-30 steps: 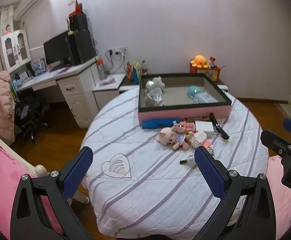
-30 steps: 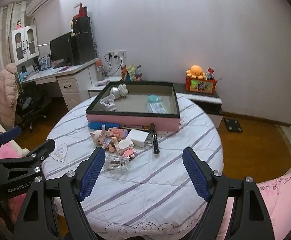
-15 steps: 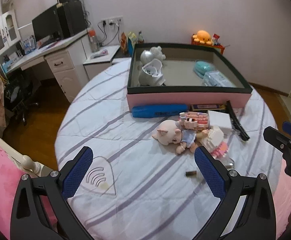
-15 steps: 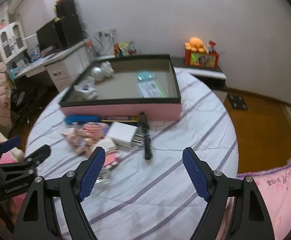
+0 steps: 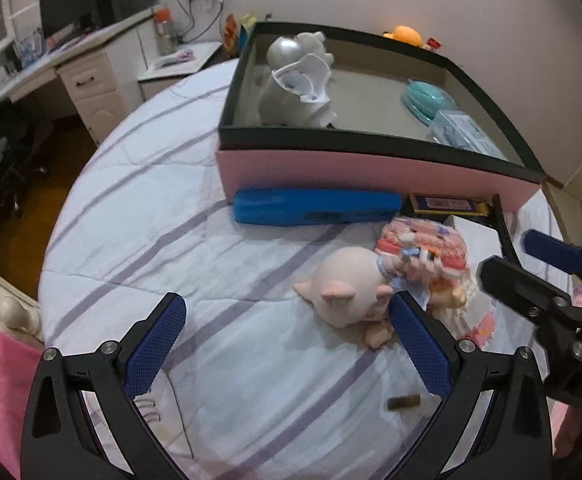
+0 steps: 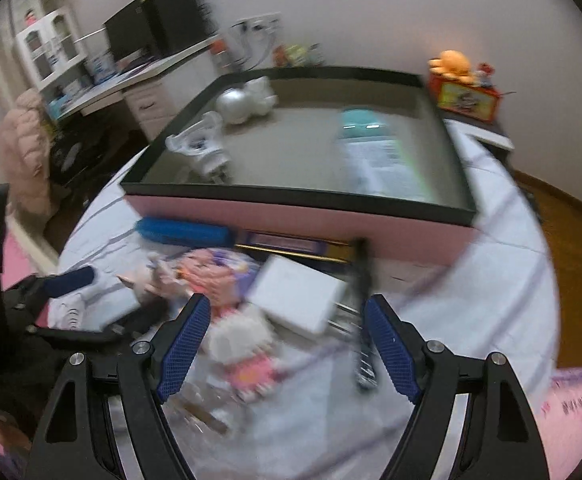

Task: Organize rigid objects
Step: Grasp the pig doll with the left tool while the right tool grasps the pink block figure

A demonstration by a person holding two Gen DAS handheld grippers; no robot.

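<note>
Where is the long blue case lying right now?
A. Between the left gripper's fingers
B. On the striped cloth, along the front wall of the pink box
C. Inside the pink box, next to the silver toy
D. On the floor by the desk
B: the blue case lies flat on the striped cloth, lengthwise against the front wall of the pink box, outside it.

left gripper (image 5: 287,334) open, angled down; right gripper (image 6: 289,330) likewise, empty.

A case (image 5: 315,206) lies against the box's (image 5: 371,170) front wall, with a doll (image 5: 347,292) apparently just before it.
</note>
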